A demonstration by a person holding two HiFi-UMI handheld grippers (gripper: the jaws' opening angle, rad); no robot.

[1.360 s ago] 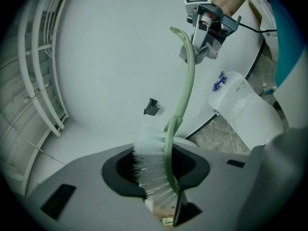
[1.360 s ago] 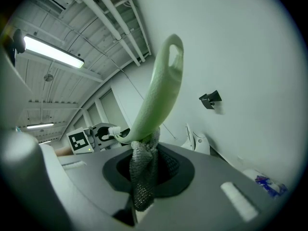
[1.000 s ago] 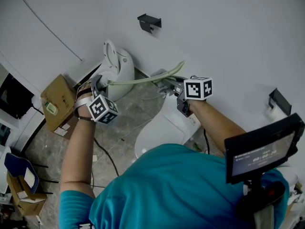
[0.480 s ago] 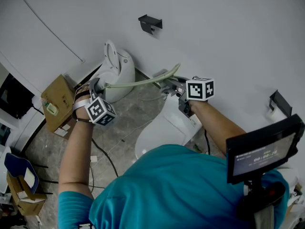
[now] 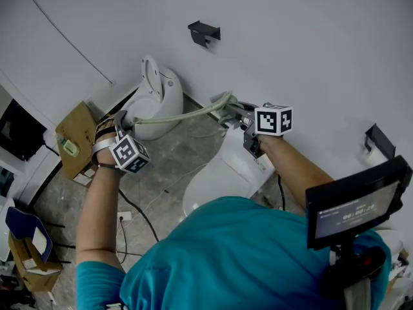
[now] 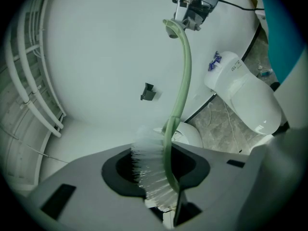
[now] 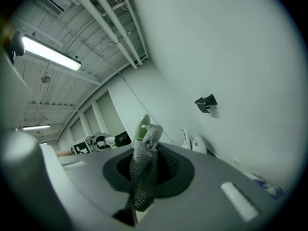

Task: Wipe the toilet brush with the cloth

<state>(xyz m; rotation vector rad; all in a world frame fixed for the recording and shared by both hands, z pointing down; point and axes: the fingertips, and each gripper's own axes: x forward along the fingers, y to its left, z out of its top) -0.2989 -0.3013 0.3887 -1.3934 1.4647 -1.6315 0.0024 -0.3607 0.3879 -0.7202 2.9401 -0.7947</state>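
Mesh-textured grey cloth (image 7: 145, 173) meets the curved, white-bristled toilet brush (image 6: 183, 95).

Teal short-sleeved shirt (image 5: 219, 257), black-and-white marker cubes (image 5: 273, 120)

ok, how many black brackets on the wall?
2 black brackets: one top centre of the head view, one at its right edge above the screen. Others may be out of view.

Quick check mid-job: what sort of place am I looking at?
Probably a washroom mock-up inside a workshop: a white toilet, a second white fixture against the wall, and bare ceiling pipes overhead.
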